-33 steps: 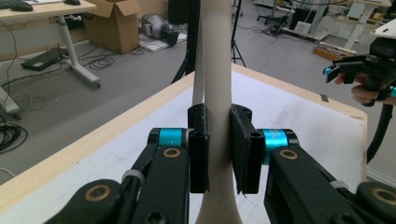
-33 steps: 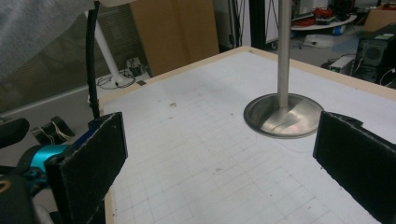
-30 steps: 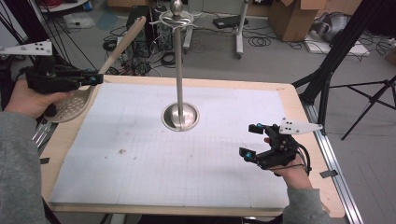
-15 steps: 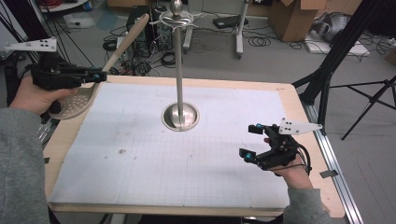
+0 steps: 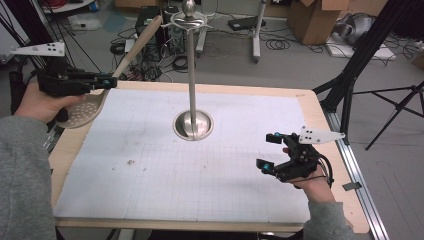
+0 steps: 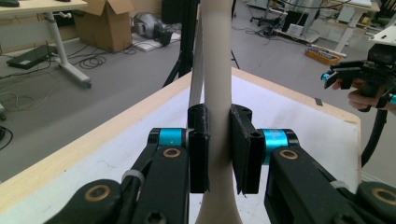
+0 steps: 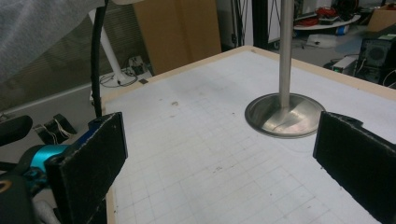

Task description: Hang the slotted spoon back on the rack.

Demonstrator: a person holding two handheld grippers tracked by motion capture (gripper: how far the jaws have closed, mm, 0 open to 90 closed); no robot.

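Skimmer [image 5: 85, 111] | handle up toward stand [image 5: 192, 75] | left tongs [image 6: 218, 149] pinching handle | right tongs [image 7: 219, 158] spread

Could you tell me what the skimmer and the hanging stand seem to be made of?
Skimmer: pale, matt handle, probably wood; its perforated bowl looks like dull metal. Hanging stand: polished metal, likely stainless steel, judging by the bright reflections on its domed base.

A stand [image 5: 192, 122] rises from the mat [image 5: 200, 170] just above the frame's centre, its pole reaching the top edge. At upper left, the left gripper [image 5: 102, 81] sits over the table's [image 5: 325, 125] corner, with a skimmer [image 5: 85, 110] in its jaws, handle slanting up right. The right gripper [image 5: 270, 151] sits lower right, well apart.
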